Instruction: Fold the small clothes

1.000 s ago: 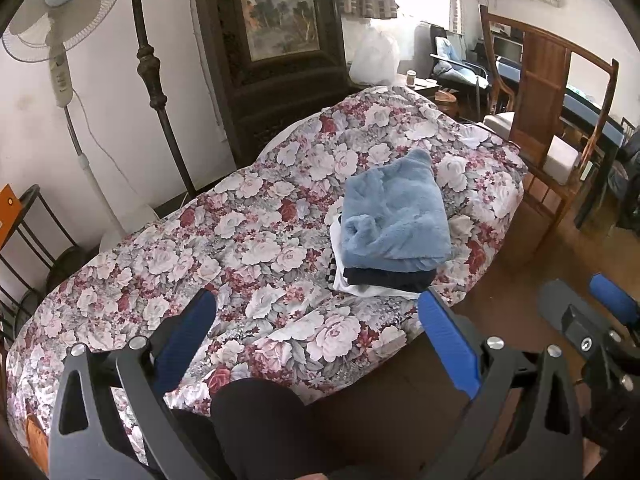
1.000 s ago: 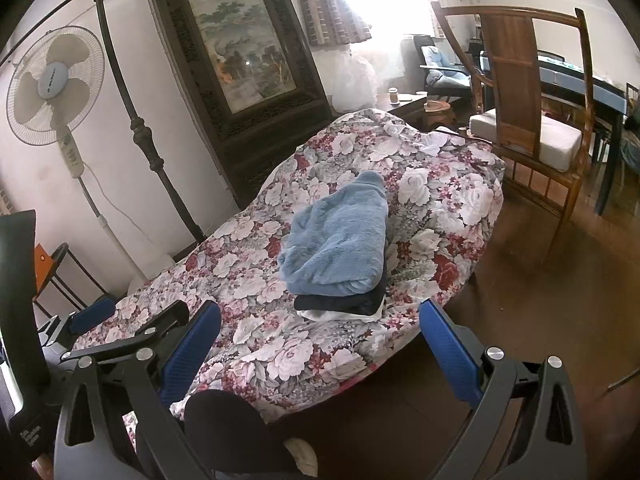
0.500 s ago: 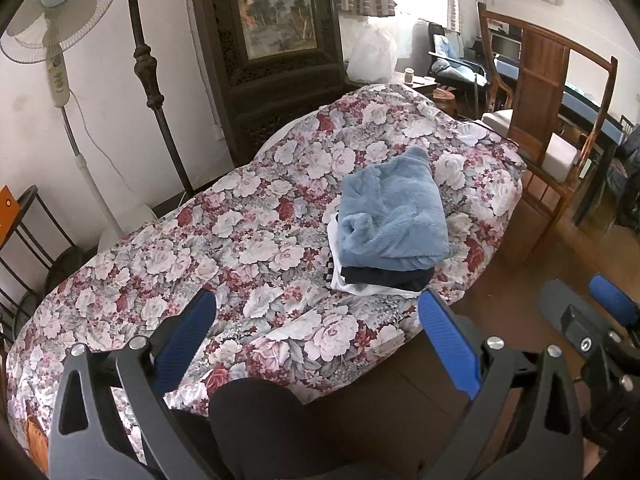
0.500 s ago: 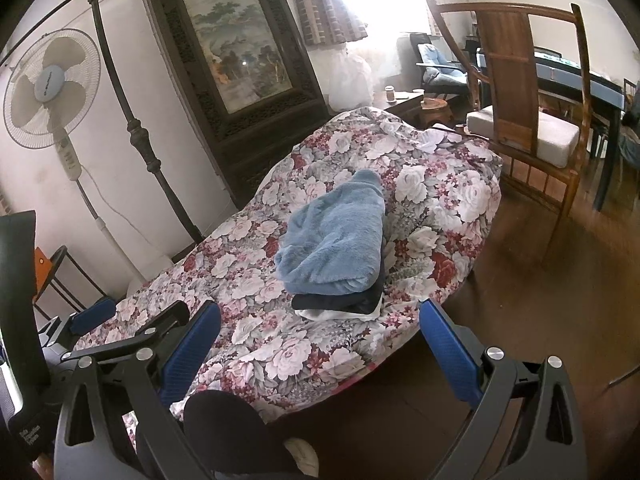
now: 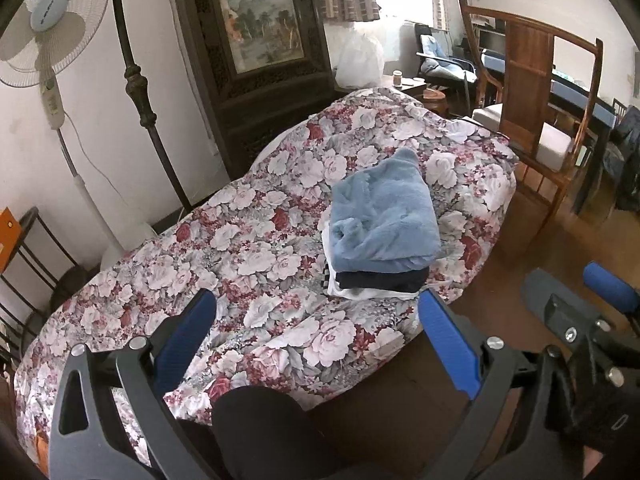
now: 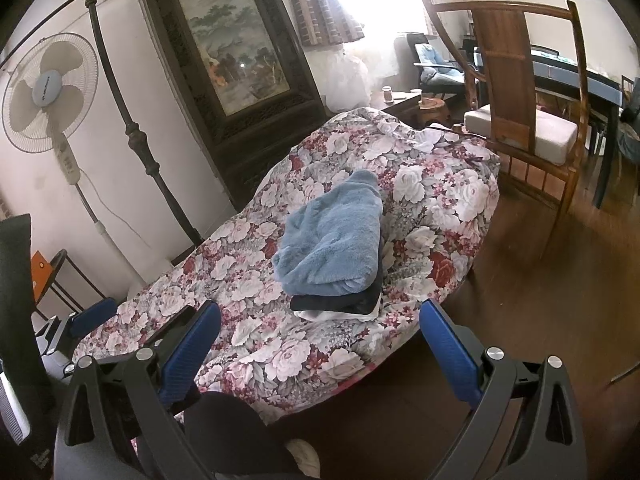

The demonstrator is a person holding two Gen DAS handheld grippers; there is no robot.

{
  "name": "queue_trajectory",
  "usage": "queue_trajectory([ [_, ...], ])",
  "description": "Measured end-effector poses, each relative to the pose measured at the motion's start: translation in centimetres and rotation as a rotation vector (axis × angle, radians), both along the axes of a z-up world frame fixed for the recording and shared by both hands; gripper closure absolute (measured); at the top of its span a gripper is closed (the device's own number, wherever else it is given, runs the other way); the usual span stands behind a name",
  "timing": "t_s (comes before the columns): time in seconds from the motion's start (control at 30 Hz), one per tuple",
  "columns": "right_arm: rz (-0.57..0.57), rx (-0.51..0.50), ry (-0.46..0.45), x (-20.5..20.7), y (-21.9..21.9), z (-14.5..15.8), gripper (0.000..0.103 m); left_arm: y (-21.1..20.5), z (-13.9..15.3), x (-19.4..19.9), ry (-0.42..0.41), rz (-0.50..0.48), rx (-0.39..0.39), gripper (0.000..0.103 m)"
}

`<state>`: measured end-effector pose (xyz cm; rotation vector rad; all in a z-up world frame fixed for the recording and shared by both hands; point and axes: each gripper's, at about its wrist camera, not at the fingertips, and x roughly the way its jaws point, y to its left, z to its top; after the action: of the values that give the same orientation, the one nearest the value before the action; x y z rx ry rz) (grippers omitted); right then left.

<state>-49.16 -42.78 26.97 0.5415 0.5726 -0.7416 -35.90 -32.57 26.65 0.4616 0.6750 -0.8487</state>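
A bed covered by a quilt printed with white and red roses (image 5: 256, 248) (image 6: 256, 280) is seen above a brown wooden floor (image 5: 552, 248) (image 6: 560, 280). One stack of folded clothes lies directly on the quilt, near its right edge: a fluffy light-blue garment (image 5: 386, 220) (image 6: 332, 240) on top, a dark navy piece (image 5: 380, 280) (image 6: 336, 302) beneath, a white piece (image 5: 360, 294) (image 6: 320, 315) lowest.

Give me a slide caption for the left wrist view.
Open left gripper held back from a stack of folded clothes, blue fleece on top, on a floral bedspread.
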Motion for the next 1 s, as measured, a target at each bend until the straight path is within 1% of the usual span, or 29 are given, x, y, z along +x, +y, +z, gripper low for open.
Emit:
queue_trajectory([
  [0.2, -0.024, -0.002, -0.022, -0.6, 0.1, 0.7, 0.003, 0.4, 0.3, 0.7, 0.018, 0.035, -0.003, 0.004],
  [0.37, -0.022, -0.012, -0.010, -0.7, 0.5, 0.8, 0.003, 0.4, 0.4, 2.0, 0.033, 0.056, -0.003, 0.004],
  [1.0, -0.015, -0.006, -0.004, -0.7, 0.5, 0.9, 0.003, 0.4, 0.6, 2.1, 0.024, 0.050, 0.000, 0.004],
])
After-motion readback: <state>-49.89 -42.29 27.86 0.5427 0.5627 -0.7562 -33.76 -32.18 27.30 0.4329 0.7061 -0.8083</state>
